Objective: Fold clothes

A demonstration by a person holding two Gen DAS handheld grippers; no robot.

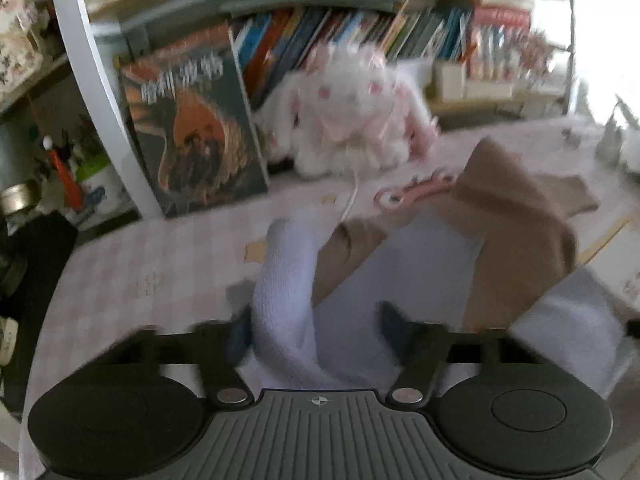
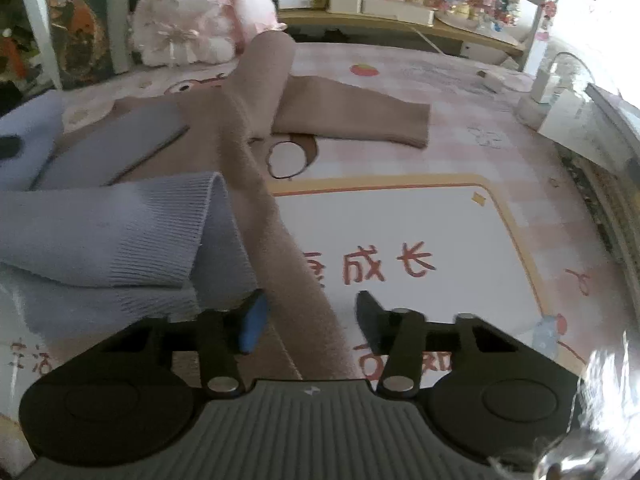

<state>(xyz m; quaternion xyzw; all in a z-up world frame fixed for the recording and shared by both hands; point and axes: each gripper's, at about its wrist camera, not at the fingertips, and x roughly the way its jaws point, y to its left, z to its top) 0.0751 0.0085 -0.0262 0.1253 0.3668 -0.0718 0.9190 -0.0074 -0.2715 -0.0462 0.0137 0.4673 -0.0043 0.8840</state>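
Left gripper (image 1: 316,334) has its fingers spread around bunched lavender fabric, not clamped. Right gripper (image 2: 308,320) sits apart too, straddling the sweater (image 2: 256,152)'s brown edge. That sweater lies on the table mat (image 2: 500,168), in front of the plush toy (image 2: 192,12). Looks mid-fold; next, pinch both edges before folding.
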